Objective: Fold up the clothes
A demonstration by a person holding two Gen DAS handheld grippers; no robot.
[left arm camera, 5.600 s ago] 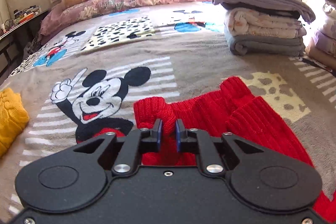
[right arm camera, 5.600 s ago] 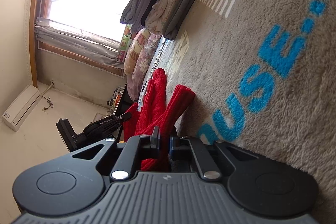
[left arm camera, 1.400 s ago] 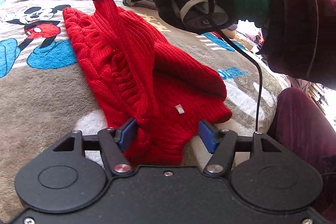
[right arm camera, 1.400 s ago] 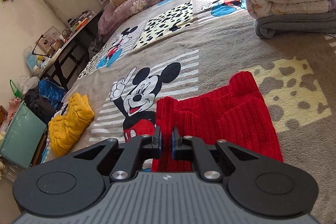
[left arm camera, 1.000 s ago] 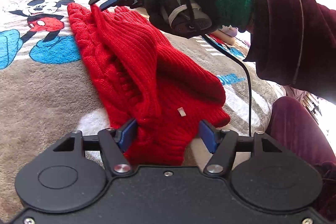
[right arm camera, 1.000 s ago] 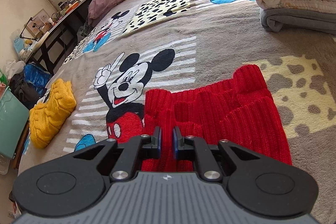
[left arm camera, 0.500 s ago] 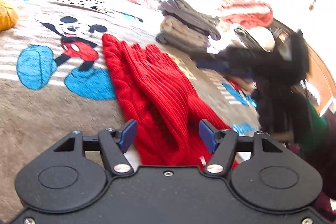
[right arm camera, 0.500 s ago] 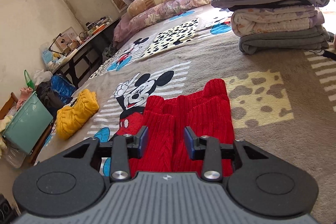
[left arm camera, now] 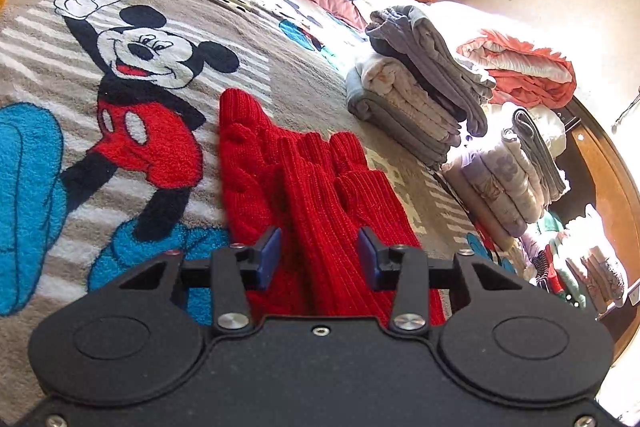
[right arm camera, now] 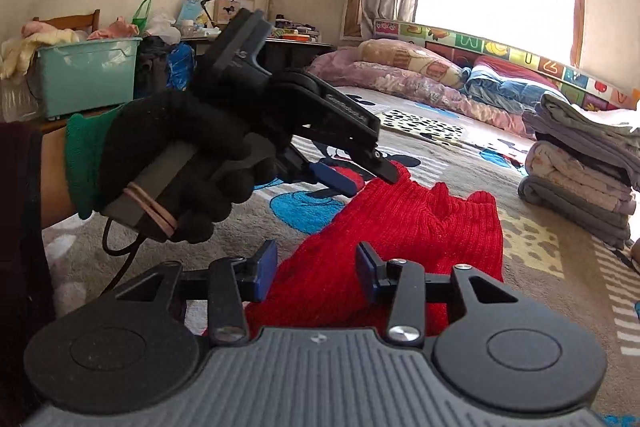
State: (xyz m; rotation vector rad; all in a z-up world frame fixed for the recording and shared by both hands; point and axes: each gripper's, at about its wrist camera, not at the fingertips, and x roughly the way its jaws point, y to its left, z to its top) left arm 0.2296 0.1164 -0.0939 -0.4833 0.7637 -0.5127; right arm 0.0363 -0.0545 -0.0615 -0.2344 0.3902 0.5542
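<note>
1. On the cartoon blanket (left arm camera: 48, 75): red sweater (left arm camera: 320, 195) lying folded lengthwise.
2. Left gripper (left arm camera: 318, 257) just narrowing, right gripper (right arm camera: 316, 269) just widening; both apart, gripping nothing.
3. Next, probably: pinch near end, fold across.

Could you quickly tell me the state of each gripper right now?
Left gripper: open, closing over the red ribbed knit sweater, not gripping.
Right gripper: open, just opening, holding nothing.

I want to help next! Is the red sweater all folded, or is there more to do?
Partly done. The red sweater lies folded into a long narrow strip on the blanket. Nothing is held: the left gripper has been closing and the right gripper opening, each with sweater between its jaws but neither pinching it. It probably still needs folding shorter, like the folded stack.
</note>
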